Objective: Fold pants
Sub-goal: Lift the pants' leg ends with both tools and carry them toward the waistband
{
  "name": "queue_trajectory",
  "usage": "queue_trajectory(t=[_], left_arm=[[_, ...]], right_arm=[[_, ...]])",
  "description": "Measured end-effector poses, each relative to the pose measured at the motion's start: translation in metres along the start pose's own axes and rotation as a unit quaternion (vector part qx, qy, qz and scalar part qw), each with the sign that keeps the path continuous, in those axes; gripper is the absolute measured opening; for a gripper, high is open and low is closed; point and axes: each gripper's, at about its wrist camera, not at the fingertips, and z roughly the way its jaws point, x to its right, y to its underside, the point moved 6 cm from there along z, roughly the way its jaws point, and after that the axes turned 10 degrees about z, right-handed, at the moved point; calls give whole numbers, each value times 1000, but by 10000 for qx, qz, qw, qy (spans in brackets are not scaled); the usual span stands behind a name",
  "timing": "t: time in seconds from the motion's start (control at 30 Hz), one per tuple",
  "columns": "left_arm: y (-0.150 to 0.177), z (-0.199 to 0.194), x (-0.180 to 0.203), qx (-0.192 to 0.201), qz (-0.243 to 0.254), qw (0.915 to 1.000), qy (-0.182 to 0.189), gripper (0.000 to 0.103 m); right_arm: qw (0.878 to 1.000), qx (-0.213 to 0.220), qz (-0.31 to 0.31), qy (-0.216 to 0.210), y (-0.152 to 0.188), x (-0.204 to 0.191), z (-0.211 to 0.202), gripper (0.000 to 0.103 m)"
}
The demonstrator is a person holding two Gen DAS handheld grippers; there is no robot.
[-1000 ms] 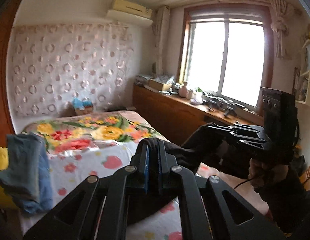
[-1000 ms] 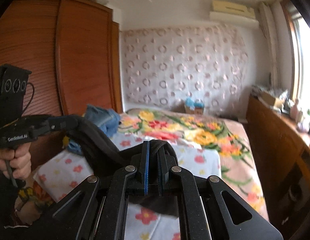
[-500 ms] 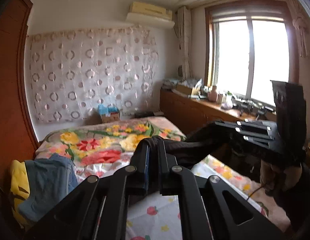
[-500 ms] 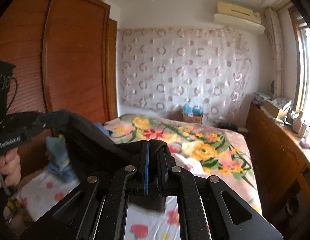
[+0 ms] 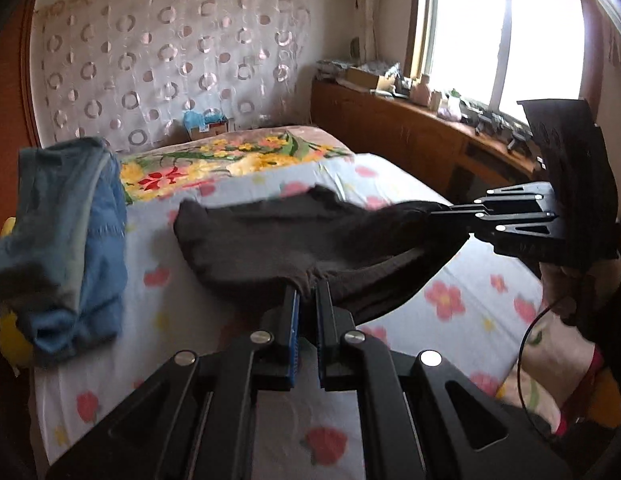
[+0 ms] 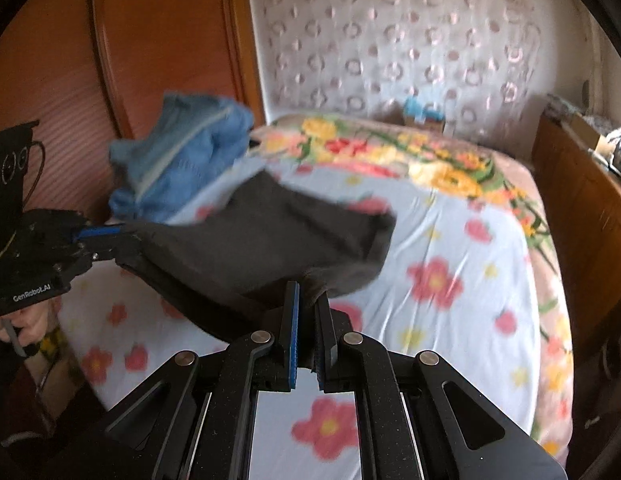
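Observation:
The dark grey pants [image 5: 278,240] [image 6: 270,236] hang stretched between both grippers, and their far end drapes onto the flowered bed sheet [image 5: 462,304] [image 6: 462,248]. My left gripper [image 5: 306,296] is shut on one corner of the near edge. In the right wrist view that same left gripper [image 6: 122,236] enters from the left, pinching the cloth. My right gripper [image 6: 308,296] is shut on the other corner, and the left wrist view shows the right gripper [image 5: 434,216] coming in from the right with the fabric in its jaws.
A heap of blue clothes [image 5: 66,224] [image 6: 182,160] lies on the bed's left side, over something yellow [image 5: 10,340]. A wooden wardrobe [image 6: 150,40] stands left, a cluttered wooden sideboard [image 5: 410,128] under the window right. A person's hands [image 5: 566,284] hold the gripper handles.
Both grippers have dropped and tilted down toward the bed, still shut on the pants. The cloth, held up in the air before, now lays its far end on the sheet.

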Motion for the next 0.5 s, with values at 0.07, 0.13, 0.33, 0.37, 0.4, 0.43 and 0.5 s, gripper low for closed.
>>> queue_trajectory(t=[0.07,0.13,0.33,0.37,0.4,0.43,0.5], left_arm=[[7,-3,7,-12,-9,10000,13,4],[15,-5,11,-23,-60,10000,36,4],[40,-8,15,-86,-269,9996,49,4],[44,-7,16,-107,-312,9994,71,5],[48,-5,17,-148,-340,9993,65,5],[51,-5,18,-169,-348,9992,48,5],[58,-3,19,-215,-401,9990,46,5]], right_arm=[[10000,-21,28,-29,12,-3,-3,4],[10000,-20,42,-29,19,-6,-4,4],[9999,-73,125,-56,45,-12,-3,4],[9998,-77,159,-47,50,-13,-2,4],[9998,-86,169,-32,52,-13,0,4],[9998,-104,170,-21,55,-14,2,4],[9997,-131,186,9,63,-16,5,4]])
